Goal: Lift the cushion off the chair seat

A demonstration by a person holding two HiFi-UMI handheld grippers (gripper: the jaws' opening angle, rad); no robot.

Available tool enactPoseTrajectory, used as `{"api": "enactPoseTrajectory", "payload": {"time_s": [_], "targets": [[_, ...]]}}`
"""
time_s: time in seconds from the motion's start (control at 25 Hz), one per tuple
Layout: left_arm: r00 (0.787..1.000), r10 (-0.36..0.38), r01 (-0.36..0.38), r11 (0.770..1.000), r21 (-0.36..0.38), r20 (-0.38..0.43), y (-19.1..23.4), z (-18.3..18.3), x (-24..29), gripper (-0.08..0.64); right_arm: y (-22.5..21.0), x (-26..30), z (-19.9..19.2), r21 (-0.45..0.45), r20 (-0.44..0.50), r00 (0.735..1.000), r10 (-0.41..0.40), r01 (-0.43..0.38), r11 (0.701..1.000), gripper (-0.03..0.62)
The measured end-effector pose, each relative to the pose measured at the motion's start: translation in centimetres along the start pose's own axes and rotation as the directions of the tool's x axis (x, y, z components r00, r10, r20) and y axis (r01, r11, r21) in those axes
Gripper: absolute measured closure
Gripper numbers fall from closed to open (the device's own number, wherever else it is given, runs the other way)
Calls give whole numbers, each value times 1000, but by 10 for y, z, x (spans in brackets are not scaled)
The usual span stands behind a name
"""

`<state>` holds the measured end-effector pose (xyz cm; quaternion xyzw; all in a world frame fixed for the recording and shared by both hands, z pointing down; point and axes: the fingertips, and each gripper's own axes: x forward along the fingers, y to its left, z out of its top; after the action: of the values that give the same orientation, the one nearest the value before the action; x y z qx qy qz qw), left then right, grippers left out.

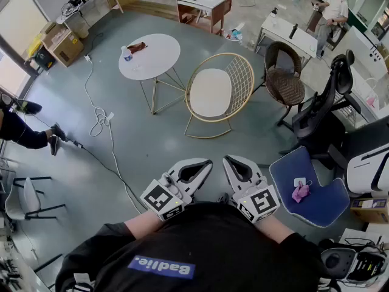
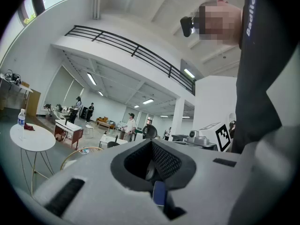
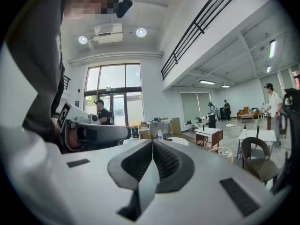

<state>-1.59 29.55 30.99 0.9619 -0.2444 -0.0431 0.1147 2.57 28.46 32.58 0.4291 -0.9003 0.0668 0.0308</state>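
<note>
"Badlie." is read on shirt [image 1: 213, 239]; bottle [image 1: 126, 54] is seen on rnd table [image 1: 159, 59]; L gripper [image 1: 207, 162], R gripper [image 1: 227, 159] clenched, empty.

A grey-green floor [image 1: 121, 151] spreads wide, a white cable [image 1: 97, 117] snaking across it past a round white table [image 1: 152, 56]. Cardboard boxes [image 1: 61, 41] sit near the wall. A brown wicker chair [image 1: 284, 84] stands beside a black office chair [image 1: 325, 102]. Tall windows [image 3: 112, 95] let in daylight beneath a black-railed mezzanine [image 2: 131, 50].

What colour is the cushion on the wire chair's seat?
The cushion is off-white, set against the gold wire chair; the head view shows it best.
</note>
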Motion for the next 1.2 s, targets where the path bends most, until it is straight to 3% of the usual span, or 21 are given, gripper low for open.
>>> {"api": "enactPoseTrajectory", "payload": {"time_s": [0.8, 1.2], "targets": [[999, 43, -43, 999, -6, -5, -4, -7, 10, 545, -9, -9, -10, 15, -11, 999, 46, -46, 999, 561], [987, 163, -162, 986, -31, 13, 7, -23, 28, 545, -43, -15, -27, 36, -25, 995, 96, -95, 995, 561]]}}
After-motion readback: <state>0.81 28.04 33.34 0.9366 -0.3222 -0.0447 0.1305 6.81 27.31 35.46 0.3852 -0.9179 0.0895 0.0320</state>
